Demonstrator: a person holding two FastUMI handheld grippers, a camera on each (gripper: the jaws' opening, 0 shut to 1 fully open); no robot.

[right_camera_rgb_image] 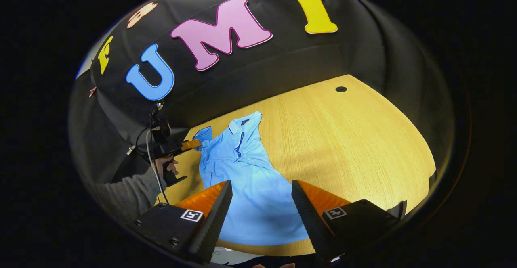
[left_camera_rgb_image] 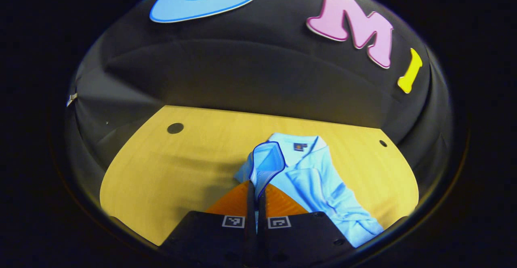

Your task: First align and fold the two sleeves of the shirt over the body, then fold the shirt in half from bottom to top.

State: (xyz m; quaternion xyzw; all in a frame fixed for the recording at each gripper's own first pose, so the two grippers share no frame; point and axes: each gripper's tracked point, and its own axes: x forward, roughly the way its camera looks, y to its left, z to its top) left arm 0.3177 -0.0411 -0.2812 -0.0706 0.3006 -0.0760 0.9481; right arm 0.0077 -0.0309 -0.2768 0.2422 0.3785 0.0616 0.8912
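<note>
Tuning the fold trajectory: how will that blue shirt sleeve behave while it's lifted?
Likely floppy: the sleeve curls over above the left gripper fingers. Probably light, since a thin pinch holds it. The shirt body lies wrinkled on the table, so it may drag along.

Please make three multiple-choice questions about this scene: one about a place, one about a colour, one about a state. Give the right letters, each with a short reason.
1. Where does the shirt lie?
A. on the wooden table
B. on a chair
C. in a basket

2. What colour is the shirt?
A. red
B. light blue
C. white

3. What is the state of the left claw?
A. wide open above the table
B. shut on the sleeve
C. shut on a cup

Answers:
1. A, since the shirt is spread on the yellow wood surface.
2. B, since both views show light blue cloth.
3. B, since its two fingers press together with the sleeve cloth between them, while the right claw is open.
</note>
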